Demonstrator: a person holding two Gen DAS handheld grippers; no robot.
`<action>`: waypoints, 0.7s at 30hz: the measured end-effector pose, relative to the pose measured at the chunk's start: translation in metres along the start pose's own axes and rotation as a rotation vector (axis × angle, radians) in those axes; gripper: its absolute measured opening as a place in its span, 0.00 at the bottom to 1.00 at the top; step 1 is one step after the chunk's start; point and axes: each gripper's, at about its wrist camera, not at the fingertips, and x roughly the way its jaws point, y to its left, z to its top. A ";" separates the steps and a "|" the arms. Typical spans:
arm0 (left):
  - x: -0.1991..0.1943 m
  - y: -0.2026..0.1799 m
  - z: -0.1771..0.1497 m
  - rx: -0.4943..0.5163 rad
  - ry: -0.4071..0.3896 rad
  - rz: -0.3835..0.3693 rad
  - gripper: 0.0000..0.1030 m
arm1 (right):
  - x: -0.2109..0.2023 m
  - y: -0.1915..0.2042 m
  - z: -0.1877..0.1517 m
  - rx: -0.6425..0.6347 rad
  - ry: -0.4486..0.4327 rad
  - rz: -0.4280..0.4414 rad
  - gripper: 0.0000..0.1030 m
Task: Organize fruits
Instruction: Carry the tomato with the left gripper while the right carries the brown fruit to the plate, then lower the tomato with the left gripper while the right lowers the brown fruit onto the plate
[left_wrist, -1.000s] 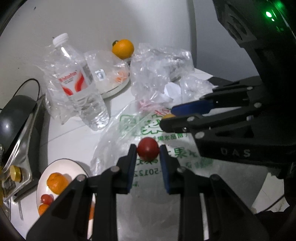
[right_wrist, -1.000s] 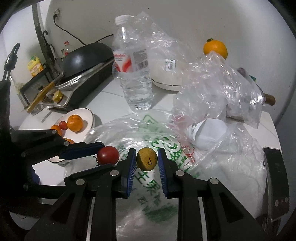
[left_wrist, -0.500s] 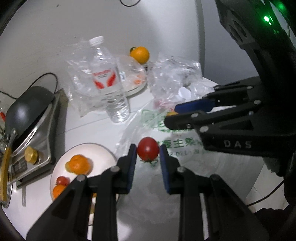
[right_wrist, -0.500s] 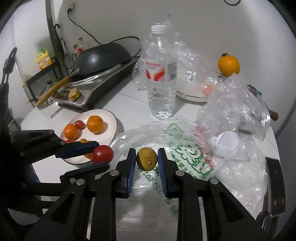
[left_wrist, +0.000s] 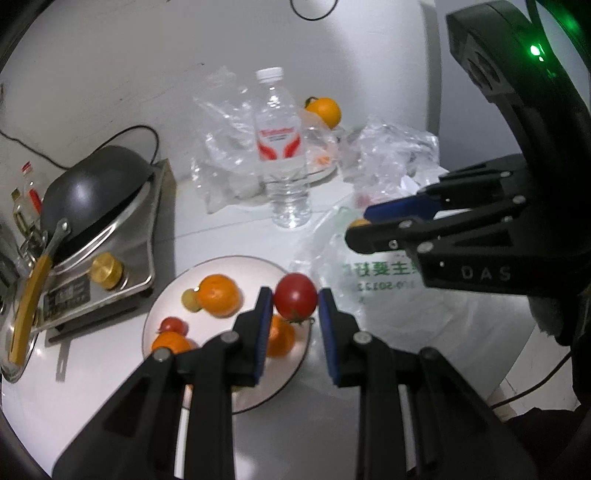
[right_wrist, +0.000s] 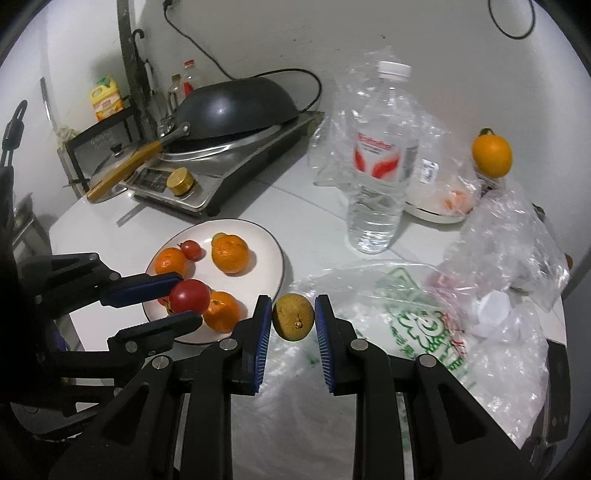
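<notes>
Red and glossy, a tomato (left_wrist: 295, 301) sits pinched between the blue pads of the left gripper (left_wrist: 295, 306), held in the air over the 3 o'clock edge of a white plate (left_wrist: 221, 266). On that plate lie three mandarins; the one toward 12 o'clock (left_wrist: 218, 300) has a small green fruit (left_wrist: 190, 298) touching it, and a small cherry tomato (left_wrist: 173, 324) lies at about 9 o'clock beside another mandarin.

Just to the right, the right gripper (right_wrist: 293, 317) has its jaws clamped on a brownish-green kiwi (right_wrist: 293, 316), hanging above the near edge of a crumpled clear plastic bag (right_wrist: 388, 302) printed in green, just off the plate's rim (right_wrist: 280, 258).

From the plate, an upright water bottle (right_wrist: 382, 162) stands at roughly 2 o'clock, with an orange (right_wrist: 492, 155) farther back by the wall. A dark wok (right_wrist: 236, 105) rests on a steel cooker (right_wrist: 221, 173) at about 11 o'clock.
</notes>
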 end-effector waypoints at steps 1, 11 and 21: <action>0.000 0.005 -0.002 -0.008 0.001 0.005 0.25 | 0.002 0.003 0.001 -0.005 0.002 0.001 0.25; 0.007 0.046 -0.018 -0.057 0.016 0.048 0.25 | 0.024 0.024 0.015 -0.041 0.029 0.010 0.25; 0.028 0.069 -0.024 -0.075 0.031 0.065 0.25 | 0.058 0.039 0.024 -0.059 0.070 0.028 0.25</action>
